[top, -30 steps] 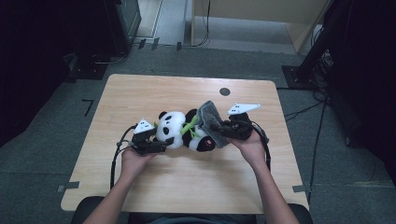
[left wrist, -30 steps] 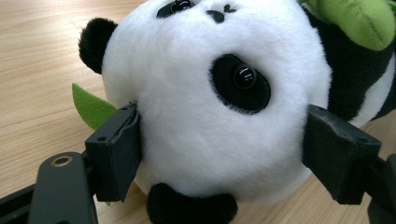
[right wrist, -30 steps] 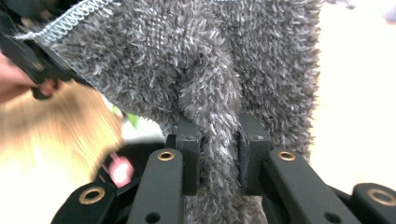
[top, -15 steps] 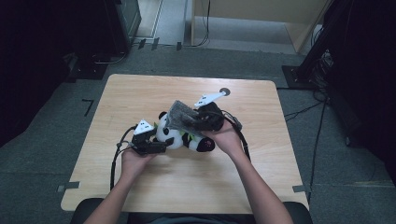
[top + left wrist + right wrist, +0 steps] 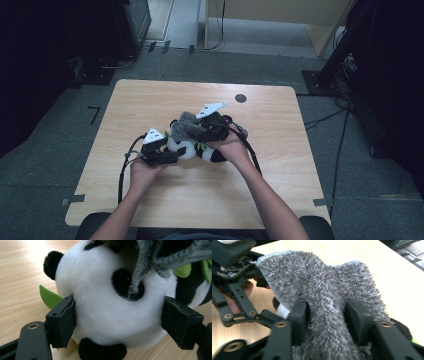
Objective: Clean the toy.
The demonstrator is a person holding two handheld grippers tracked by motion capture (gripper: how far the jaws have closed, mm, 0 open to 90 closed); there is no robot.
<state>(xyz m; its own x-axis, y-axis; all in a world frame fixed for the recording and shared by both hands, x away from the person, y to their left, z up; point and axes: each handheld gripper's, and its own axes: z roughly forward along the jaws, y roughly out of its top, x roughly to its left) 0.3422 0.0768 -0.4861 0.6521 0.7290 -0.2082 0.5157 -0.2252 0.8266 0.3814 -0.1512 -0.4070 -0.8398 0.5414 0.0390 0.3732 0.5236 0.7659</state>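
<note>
Moved leftward since a second ago, the right gripper [image 5: 192,131] now sits over the panda plush [image 5: 197,149], its jaws just eased apart with grey fuzzy cloth [image 5: 322,297] bunched between them. Left gripper [image 5: 120,322] clamps the panda's head. Both forearms reach over the wooden table [image 5: 280,190].

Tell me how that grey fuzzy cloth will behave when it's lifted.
Probably floppy: the grey cloth folds and bunches between the right gripper jaws. Likely light, draping over the panda. Its shaggy pile should resist slipping.
</note>
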